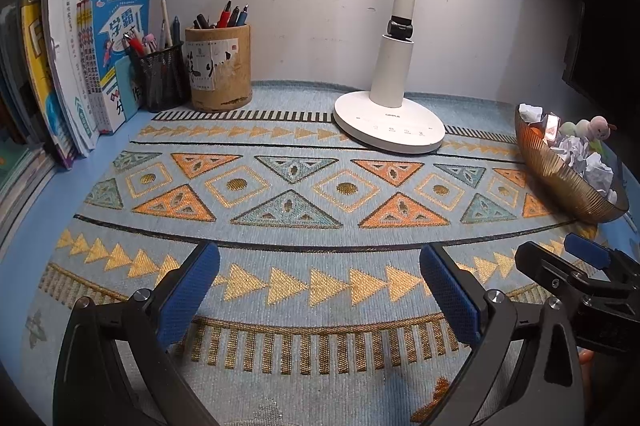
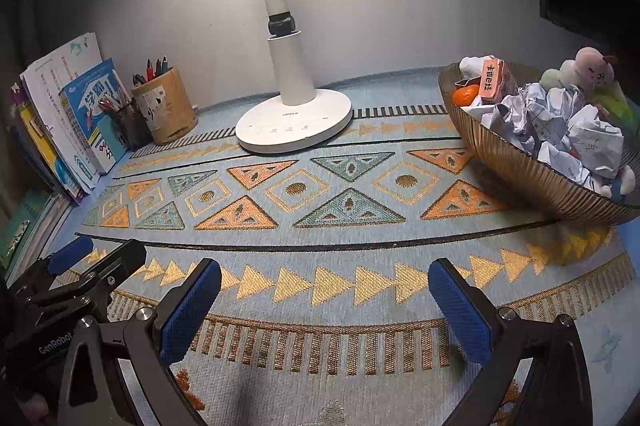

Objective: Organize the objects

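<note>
My left gripper point(image 1: 320, 290) is open and empty, low over the patterned mat point(image 1: 304, 186). My right gripper point(image 2: 324, 302) is open and empty beside it; it shows at the right edge of the left wrist view point(image 1: 576, 266). A copper bowl point(image 2: 520, 166) at the right holds crumpled paper balls point(image 2: 560, 122), an orange point(image 2: 466, 94), a pink carton point(image 2: 494, 78) and plush toys point(image 2: 592, 66). The bowl also shows in the left wrist view point(image 1: 568, 182). At the back left stand books point(image 1: 116, 58), a mesh pen cup point(image 1: 164, 78) and a bamboo pen holder point(image 1: 220, 70).
A white desk lamp point(image 1: 390, 122) stands at the back centre, lit; it also shows in the right wrist view point(image 2: 294, 122). A grey wall runs behind. A dark monitor point(image 1: 600, 6) is at the far right. More books lie flat at the left edge point(image 1: 20, 166).
</note>
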Demonstrator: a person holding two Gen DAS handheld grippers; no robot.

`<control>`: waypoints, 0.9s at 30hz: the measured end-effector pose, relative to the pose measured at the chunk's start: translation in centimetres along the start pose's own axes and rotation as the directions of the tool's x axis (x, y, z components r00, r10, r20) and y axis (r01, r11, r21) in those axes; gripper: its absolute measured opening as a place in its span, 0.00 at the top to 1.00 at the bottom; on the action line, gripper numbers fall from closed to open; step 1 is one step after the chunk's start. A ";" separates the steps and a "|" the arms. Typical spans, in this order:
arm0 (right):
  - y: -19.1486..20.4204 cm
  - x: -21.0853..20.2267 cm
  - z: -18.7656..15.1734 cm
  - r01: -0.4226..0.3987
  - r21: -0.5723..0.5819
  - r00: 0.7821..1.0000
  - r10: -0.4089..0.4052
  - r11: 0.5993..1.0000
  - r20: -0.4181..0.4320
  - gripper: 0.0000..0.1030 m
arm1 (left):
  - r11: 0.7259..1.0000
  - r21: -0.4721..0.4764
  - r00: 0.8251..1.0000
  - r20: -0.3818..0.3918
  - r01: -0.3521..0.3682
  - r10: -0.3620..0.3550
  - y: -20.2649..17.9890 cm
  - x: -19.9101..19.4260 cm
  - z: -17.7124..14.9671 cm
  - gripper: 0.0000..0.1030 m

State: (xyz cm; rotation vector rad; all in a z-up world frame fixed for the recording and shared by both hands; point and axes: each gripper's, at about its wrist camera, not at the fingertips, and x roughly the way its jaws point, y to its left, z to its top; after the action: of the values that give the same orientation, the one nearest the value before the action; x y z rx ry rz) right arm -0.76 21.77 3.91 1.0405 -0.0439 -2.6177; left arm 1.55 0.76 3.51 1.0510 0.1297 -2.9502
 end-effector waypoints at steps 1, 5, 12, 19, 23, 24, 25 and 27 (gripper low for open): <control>0.0 0.0 0.0 0.000 0.001 1.000 0.000 1.000 0.000 0.00 | 1.000 0.001 1.000 0.001 0.002 -0.002 0.0 0.0 0.0 0.03; -0.1 0.0 0.0 0.000 0.004 1.000 0.000 1.000 -0.005 0.00 | 1.000 0.009 1.000 0.002 0.002 -0.002 -0.1 0.0 0.0 0.03; 0.3 0.3 -0.1 0.032 -0.020 0.999 -0.032 0.999 -0.014 0.00 | 0.999 -0.007 0.999 -0.036 -0.035 0.035 0.1 0.7 0.0 0.03; 1.2 1.1 -0.5 0.102 -0.072 0.992 -0.107 0.992 -0.067 0.00 | 0.997 0.019 0.984 -0.160 -0.072 0.074 -0.1 1.8 -0.7 0.03; 0.9 1.4 -1.3 0.065 -0.073 0.987 -0.075 0.995 -0.141 0.00 | 1.000 -0.002 0.979 -0.202 -0.029 0.028 0.1 1.3 -1.8 0.03; 0.9 1.4 -1.4 0.062 -0.068 0.987 -0.071 0.996 -0.143 0.00 | 0.999 0.004 0.977 -0.212 -0.037 0.037 0.1 1.4 -2.0 0.03; 0.8 1.5 -1.4 0.062 -0.062 0.987 -0.071 0.996 -0.146 0.00 | 0.999 0.014 0.974 -0.221 -0.050 0.052 0.0 1.6 -2.1 0.03; 0.8 2.1 -1.5 0.040 -0.060 0.982 -0.050 0.997 -0.184 0.00 | 0.998 0.032 0.969 -0.242 -0.054 0.060 -0.2 2.0 -2.3 0.03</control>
State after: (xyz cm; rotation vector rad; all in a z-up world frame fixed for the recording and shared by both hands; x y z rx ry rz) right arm -1.00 20.52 1.55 1.2737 0.0960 -2.5336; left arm 1.41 1.22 0.49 1.3911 0.0622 -2.7684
